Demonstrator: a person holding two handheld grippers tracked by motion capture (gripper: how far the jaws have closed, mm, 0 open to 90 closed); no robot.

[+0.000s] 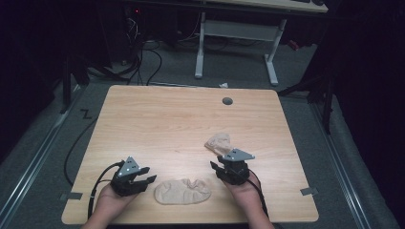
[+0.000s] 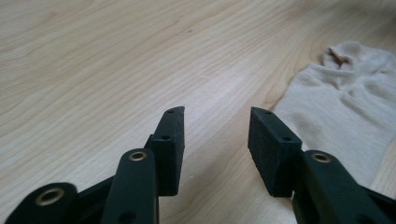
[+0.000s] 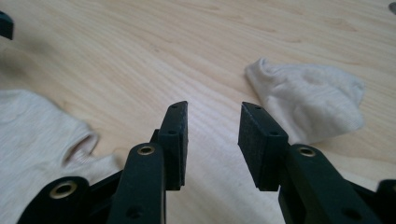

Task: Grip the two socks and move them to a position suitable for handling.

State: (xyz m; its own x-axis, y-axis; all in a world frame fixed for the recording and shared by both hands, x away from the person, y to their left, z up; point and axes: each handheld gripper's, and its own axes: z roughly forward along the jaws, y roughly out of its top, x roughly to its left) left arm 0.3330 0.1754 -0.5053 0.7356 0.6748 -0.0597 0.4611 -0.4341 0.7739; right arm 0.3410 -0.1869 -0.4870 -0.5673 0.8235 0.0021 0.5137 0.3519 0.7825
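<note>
A flat beige sock [image 1: 182, 191] lies near the table's front edge, between my two hands. A second beige sock [image 1: 218, 142], crumpled, rests a little farther back on the right. My left gripper [image 1: 148, 174] stands open just left of the flat sock, apart from it. In the left gripper view the jaws [image 2: 215, 114] hold only bare wood, with the flat sock [image 2: 341, 107] to their right. My right gripper [image 1: 216, 166] is open between the two socks. In the right gripper view [image 3: 214, 109] the crumpled sock [image 3: 310, 100] lies ahead to the right and the flat sock [image 3: 32, 135] to the left.
The wooden table [image 1: 157, 119] has a round grey grommet [image 1: 227, 101] near its far edge. A white-legged desk [image 1: 239, 28] stands behind on the grey floor, with black cables [image 1: 143, 62] trailing at the back left.
</note>
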